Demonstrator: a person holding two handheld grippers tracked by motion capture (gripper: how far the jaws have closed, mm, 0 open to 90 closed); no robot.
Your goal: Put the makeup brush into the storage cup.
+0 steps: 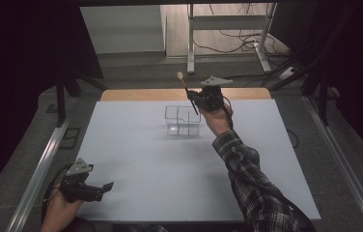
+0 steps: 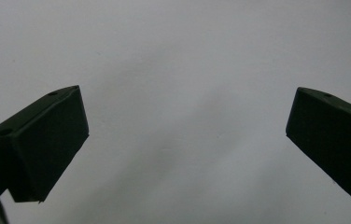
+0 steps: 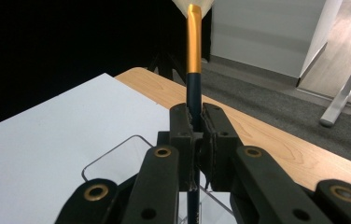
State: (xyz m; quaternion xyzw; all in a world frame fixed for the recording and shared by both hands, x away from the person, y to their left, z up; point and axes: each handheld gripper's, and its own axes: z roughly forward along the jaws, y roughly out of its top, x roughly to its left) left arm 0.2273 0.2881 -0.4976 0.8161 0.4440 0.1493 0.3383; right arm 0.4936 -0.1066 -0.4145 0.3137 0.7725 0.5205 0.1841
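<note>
A thin brush (image 1: pixel 186 88) with a black handle, gold ferrule and pale tip (image 3: pixel 193 56) stands nearly upright, tip up, in my right gripper (image 1: pixel 197 100), whose jaws are shut on its handle (image 3: pixel 197 122). The brush's lower end hangs over the right side of a clear plastic box (image 1: pixel 183 121) with dividers, at the far middle of the white table top; the box's rim (image 3: pixel 113 154) lies just below the jaws. My left gripper (image 1: pixel 106 186) rests low at the front left corner, open, with nothing between its jaws (image 2: pixel 187 126) but bare white surface.
The white board (image 1: pixel 146 164) covers the table, with a wooden strip (image 1: pixel 136 94) along its far edge. Metal rails (image 1: pixel 39 169) run along both sides. Behind the table stand a white desk frame (image 1: pixel 189 48) and floor cables (image 1: pixel 237 43).
</note>
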